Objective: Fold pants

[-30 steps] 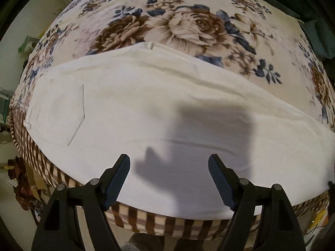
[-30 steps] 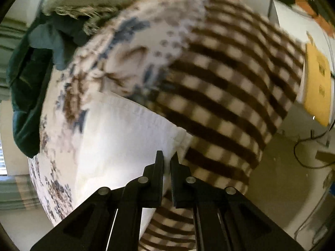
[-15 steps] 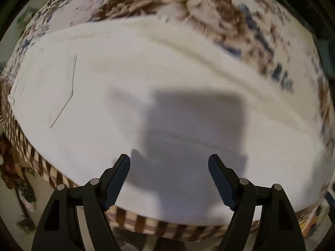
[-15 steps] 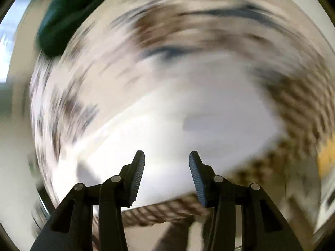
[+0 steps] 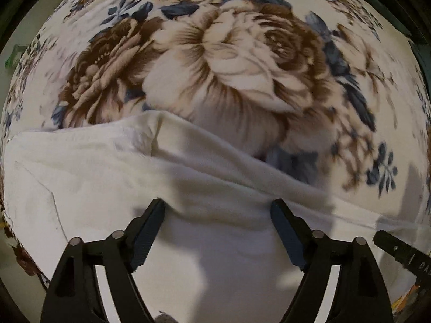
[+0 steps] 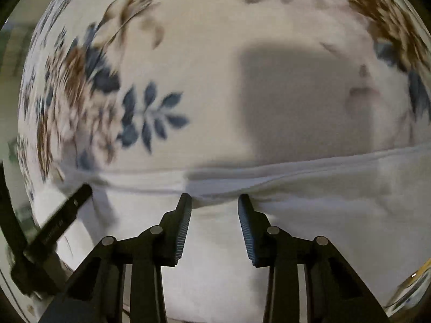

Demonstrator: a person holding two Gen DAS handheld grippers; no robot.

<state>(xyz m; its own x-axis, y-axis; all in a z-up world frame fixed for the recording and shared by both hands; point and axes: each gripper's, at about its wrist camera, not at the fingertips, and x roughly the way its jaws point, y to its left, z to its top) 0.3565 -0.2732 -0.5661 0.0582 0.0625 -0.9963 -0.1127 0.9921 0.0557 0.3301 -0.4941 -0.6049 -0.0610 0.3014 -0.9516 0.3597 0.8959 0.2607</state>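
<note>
The white cotton pants (image 5: 210, 255) lie flat on a plush blanket printed with brown roses and blue leaves (image 5: 242, 62), filling the lower half of both wrist views; in the left view their far edge runs from the left rim, rises to a folded corner left of centre, then slopes down to the right, with bare blanket beyond it all the way to the top and right. A stitched pocket outline shows on the cloth at far left. The left gripper (image 5: 217, 215) points down onto the pants just inside that edge; its jaws stand wide apart and have just been opening a little further, with flat cloth under the gap but nothing pinched. At the right rim of this view the black tip of the other tool pokes in (only its end shows).

In the right view the pants' (image 6: 309, 215) edge is a near-level band of folds across the middle, open blanket (image 6: 204, 59) above it carrying a square shadow. The right gripper (image 6: 214, 202) sits at that edge, jaws part-way apart and just now narrowing, a small ridge of cloth between the tips; whether the pads press it I cannot tell.

A second ago the right jaws were closed at the pants' corner over the brown-checked blanket border; the left view then showed far more cloth and less blanket.
</note>
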